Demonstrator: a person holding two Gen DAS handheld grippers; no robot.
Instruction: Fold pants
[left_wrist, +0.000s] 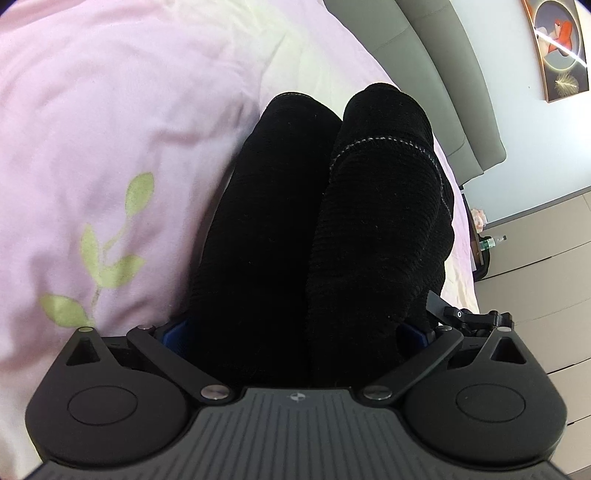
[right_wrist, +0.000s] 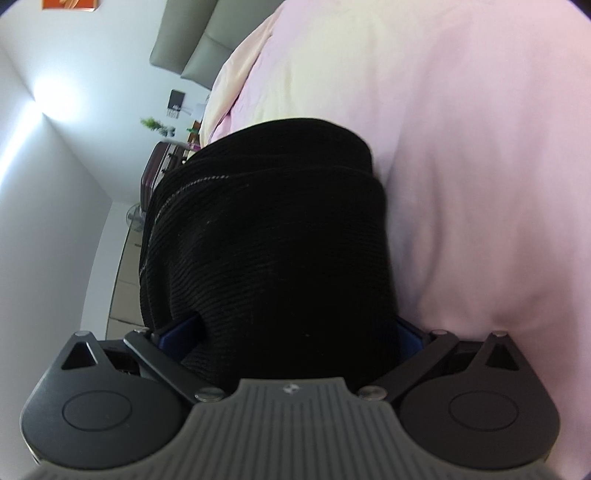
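The black ribbed pants (left_wrist: 369, 221) lie folded into a thick bundle on the pink bed cover (left_wrist: 110, 147), with a pale stitched seam across the top layer. My left gripper (left_wrist: 295, 325) stands open wide, the bundle's near end filling the space between its blue fingers (left_wrist: 177, 332); the fingertips are hidden by cloth. In the right wrist view the same pants (right_wrist: 277, 240) sit between the blue fingers (right_wrist: 177, 332) of my right gripper (right_wrist: 291, 332), which is also open wide. Whether any pad touches the cloth is not visible.
The pink and cream bed cover (right_wrist: 480, 184) spreads around the bundle. A grey padded headboard (left_wrist: 443, 55) and a framed picture (left_wrist: 557, 48) stand beyond the bed. Beige drawers (left_wrist: 546, 258) flank it. A dark suitcase (right_wrist: 155, 170) stands by the wall.
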